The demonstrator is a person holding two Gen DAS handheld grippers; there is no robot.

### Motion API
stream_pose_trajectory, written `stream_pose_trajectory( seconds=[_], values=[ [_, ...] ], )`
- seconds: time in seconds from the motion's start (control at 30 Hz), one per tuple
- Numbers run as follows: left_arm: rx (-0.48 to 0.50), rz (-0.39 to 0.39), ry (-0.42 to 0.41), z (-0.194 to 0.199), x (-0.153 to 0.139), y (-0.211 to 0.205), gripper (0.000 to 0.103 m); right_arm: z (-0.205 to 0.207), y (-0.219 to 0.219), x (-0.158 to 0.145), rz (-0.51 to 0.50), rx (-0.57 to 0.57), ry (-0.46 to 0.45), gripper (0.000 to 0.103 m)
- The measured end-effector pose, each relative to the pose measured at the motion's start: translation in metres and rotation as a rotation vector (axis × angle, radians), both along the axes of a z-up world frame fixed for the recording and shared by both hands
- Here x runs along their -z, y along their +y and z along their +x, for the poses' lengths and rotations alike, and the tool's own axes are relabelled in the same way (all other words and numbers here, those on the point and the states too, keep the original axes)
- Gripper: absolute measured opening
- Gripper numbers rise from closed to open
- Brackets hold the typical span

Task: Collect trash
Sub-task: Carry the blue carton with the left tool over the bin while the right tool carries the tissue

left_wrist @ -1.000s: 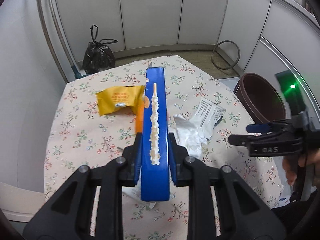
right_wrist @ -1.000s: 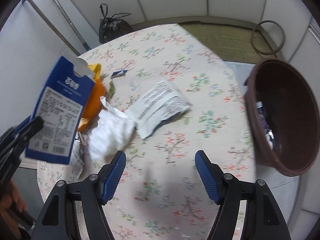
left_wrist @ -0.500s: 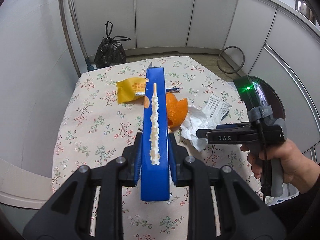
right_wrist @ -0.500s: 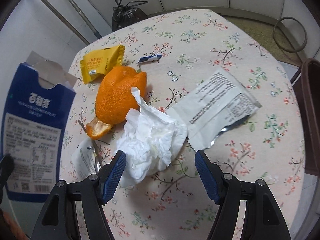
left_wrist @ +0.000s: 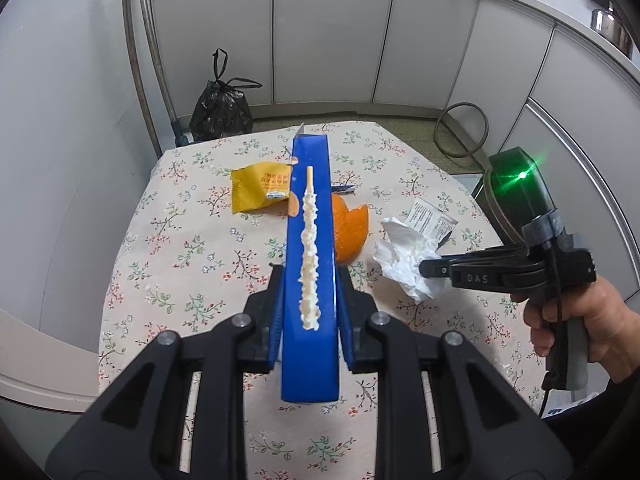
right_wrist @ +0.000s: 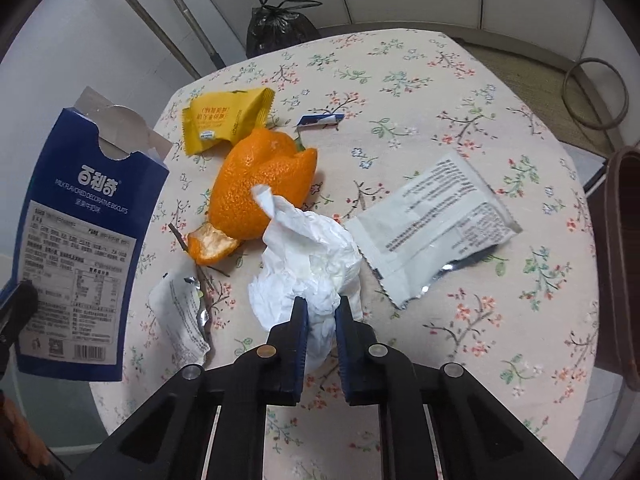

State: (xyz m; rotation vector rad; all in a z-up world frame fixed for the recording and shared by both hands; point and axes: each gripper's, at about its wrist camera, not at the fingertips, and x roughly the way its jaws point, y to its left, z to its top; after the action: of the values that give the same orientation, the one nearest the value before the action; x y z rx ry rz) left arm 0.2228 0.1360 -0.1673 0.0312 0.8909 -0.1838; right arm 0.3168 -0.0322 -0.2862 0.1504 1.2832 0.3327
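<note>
Crumpled tissue (right_wrist: 308, 264) on floral table (right_wrist: 440, 92), soft, light, crushable; pinch any fold. Right gripper (right_wrist: 321, 312) just closed onto its near edge, w/ tissue between pads. Touching orange peel (right_wrist: 260, 184); silver wrapper (right_wrist: 432, 224) just beside. Left gripper (left_wrist: 309, 300) clamped on blue box (left_wrist: 310, 272), held off to the side of tissue.

I see a cream tablecloth (right_wrist: 460, 92) sprigged with small red, green and blue flowers. On it lie a bright orange peel (right_wrist: 260, 180), a yellow wrapper (right_wrist: 226, 118), a white crumpled tissue (right_wrist: 312, 264) and a white, silver-edged packet (right_wrist: 432, 224). My biscuit box (right_wrist: 80, 240) is dark blue with white print. The bin (right_wrist: 622, 264) looks brown, I think.
</note>
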Motion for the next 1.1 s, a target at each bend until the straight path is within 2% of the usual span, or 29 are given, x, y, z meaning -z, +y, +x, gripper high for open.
stream_pose_trajectory(
  seconds=[0.17,0.27,0.57,0.7,1.03,1.1],
  values=[
    [0.025,-0.023,-0.039,-0.006,-0.014,-0.013,0.026,-0.014,-0.027,-0.028,0.019,0.029,-0.024,0.014],
    [0.048,-0.032,-0.054,-0.007,-0.021,-0.025,0.026,-0.025,-0.043,-0.052,0.028,0.042,-0.07,0.014],
    [0.123,-0.051,-0.114,-0.008,-0.036,-0.081,0.026,-0.057,-0.099,-0.102,0.058,0.096,-0.168,0.014],
    [0.164,-0.063,-0.117,-0.007,-0.036,-0.11,0.026,-0.066,-0.126,-0.11,0.05,0.129,-0.188,0.014],
    [0.258,-0.108,-0.12,0.0,-0.034,-0.182,0.026,-0.094,-0.22,-0.122,0.021,0.291,-0.218,0.014],
    [0.29,-0.096,-0.129,0.001,-0.034,-0.201,0.026,-0.097,-0.237,-0.123,0.017,0.321,-0.22,0.014]
  ],
)
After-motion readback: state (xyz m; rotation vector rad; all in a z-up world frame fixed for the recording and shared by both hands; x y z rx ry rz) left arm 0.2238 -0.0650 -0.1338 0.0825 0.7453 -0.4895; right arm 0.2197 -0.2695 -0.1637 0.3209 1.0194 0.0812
